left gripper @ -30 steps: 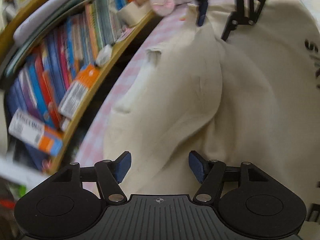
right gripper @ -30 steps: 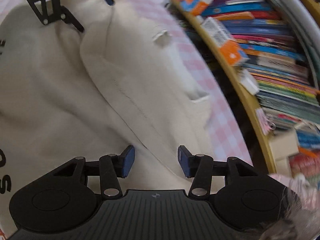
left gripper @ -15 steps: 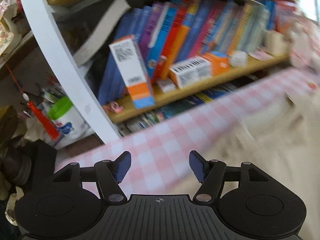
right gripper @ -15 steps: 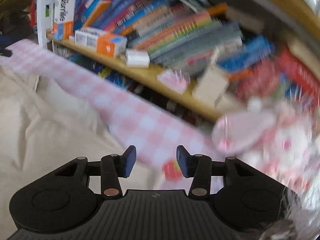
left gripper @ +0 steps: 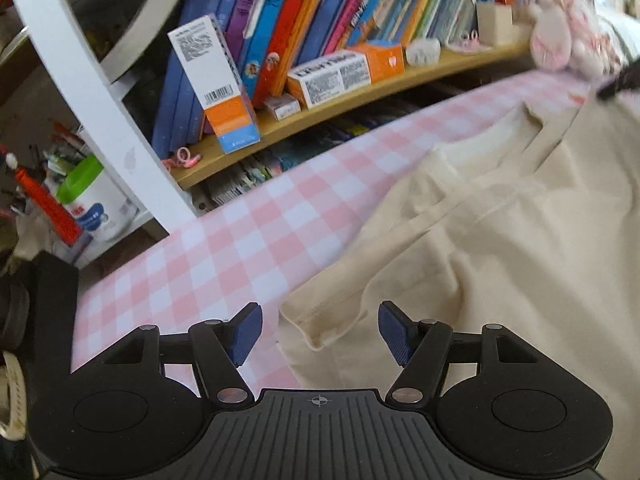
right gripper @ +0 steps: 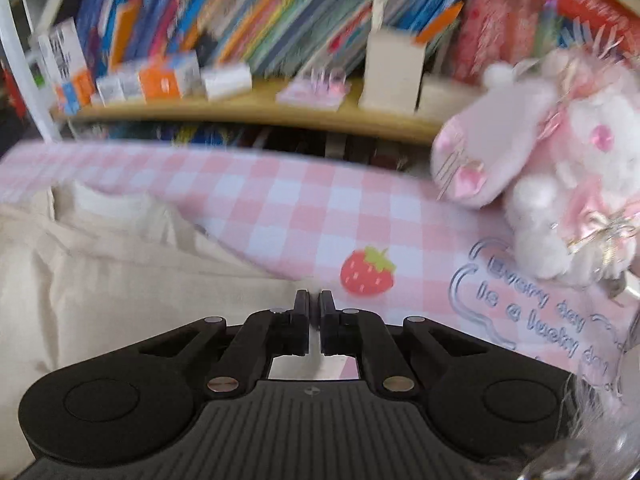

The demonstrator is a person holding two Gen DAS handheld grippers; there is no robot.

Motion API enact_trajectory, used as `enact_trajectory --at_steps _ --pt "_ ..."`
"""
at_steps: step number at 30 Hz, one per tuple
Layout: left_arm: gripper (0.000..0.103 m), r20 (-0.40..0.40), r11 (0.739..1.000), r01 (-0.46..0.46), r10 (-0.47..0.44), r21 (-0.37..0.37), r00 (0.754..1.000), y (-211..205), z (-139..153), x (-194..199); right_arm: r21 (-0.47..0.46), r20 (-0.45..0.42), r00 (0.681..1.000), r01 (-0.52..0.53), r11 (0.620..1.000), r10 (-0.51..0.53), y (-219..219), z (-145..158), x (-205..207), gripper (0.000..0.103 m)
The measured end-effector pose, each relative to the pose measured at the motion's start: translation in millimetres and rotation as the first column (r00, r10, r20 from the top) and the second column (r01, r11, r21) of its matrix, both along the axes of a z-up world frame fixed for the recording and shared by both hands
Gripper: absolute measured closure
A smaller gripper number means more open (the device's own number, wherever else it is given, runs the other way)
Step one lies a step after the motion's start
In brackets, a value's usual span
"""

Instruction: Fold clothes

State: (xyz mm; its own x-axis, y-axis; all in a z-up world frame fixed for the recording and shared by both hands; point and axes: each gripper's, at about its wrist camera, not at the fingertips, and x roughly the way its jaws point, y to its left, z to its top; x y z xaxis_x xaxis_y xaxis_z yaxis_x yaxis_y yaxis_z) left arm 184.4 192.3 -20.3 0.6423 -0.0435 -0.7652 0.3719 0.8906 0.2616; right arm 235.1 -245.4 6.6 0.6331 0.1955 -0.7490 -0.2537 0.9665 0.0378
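Observation:
A cream garment (left gripper: 500, 240) lies on a pink-and-white checked cloth (left gripper: 224, 248). My left gripper (left gripper: 320, 332) is open, its blue pads either side of the garment's hemmed corner (left gripper: 316, 320), low over the cloth. In the right wrist view the same garment (right gripper: 132, 276) fills the left. My right gripper (right gripper: 314, 300) is shut at the garment's right edge, by the checked cloth (right gripper: 304, 204); I cannot tell whether fabric is pinched between the fingers.
A wooden bookshelf (left gripper: 352, 100) full of books and small boxes runs along the far side of the table. A pink-and-white plush toy (right gripper: 552, 168) sits at the right, also in the left view (left gripper: 568, 40). A strawberry print (right gripper: 366, 272) marks the cloth.
Both grippers swung from above the garment's folded middle out to its ends, facing the bookshelf. The right gripper went from open to shut. The left stays open, now at the hem corner.

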Motion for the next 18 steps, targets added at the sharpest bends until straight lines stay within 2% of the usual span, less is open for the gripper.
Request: enact_trajectory --at_steps 2,4,7,9,11,12,13,14,15,16,18 --pt "0.037 0.005 0.999 -0.013 0.014 -0.030 1.000 6.3 0.6 2.4 0.023 0.027 0.998 0.052 0.998 -0.052 -8.1 7.8 -6.1 0.098" --pt "0.037 -0.003 0.998 -0.025 0.025 -0.054 1.000 11.7 -1.4 4.9 0.040 0.009 0.994 0.105 0.994 -0.105 -14.7 5.8 -7.3 0.098" --pt "0.037 -0.024 0.994 -0.057 0.055 -0.095 0.998 19.6 -7.7 14.0 -0.007 -0.024 0.991 0.135 0.991 -0.135 -11.8 -6.3 -4.5 0.098" --pt "0.037 -0.044 0.981 -0.116 0.111 -0.158 0.993 28.8 -10.7 23.3 -0.037 -0.041 0.988 0.149 0.988 -0.150 -7.9 -14.1 -2.1 0.098" --pt "0.043 -0.060 0.958 -0.177 0.168 -0.224 0.984 38.9 -12.2 30.5 -0.060 -0.049 0.987 0.152 0.987 -0.155 -3.2 -19.5 0.1 0.098" --pt "0.051 -0.069 0.945 -0.191 0.179 -0.264 0.981 43.5 -12.3 31.8 -0.072 -0.049 0.987 0.149 0.986 -0.152 -0.9 -21.1 0.8 0.098" --pt "0.065 -0.078 0.930 -0.205 0.190 -0.304 0.979 48.0 -12.4 33.0 -0.077 -0.045 0.988 0.146 0.986 -0.149 0.6 -22.0 0.7 0.098" --pt "0.073 -0.091 0.918 -0.205 0.184 -0.339 0.979 51.1 -12.3 33.2 -0.077 -0.043 0.988 0.144 0.987 -0.148 1.0 -22.3 1.0 0.098" --pt "0.088 -0.096 0.916 -0.192 0.168 -0.354 0.981 51.7 -11.5 31.5 -0.072 -0.041 0.988 0.146 0.987 -0.149 0.3 -22.1 0.6 0.098" --pt "0.096 -0.096 0.917 -0.176 0.151 -0.358 0.984 51.3 -10.4 29.2 -0.064 -0.035 0.988 0.147 0.987 -0.150 -1.1 -21.0 -0.7 0.098" --pt "0.097 -0.078 0.916 -0.151 0.131 -0.371 0.988 51.2 -4.5 22.2 -0.036 -0.010 0.989 0.149 0.988 -0.149 -4.9 -16.0 -6.5 0.098"
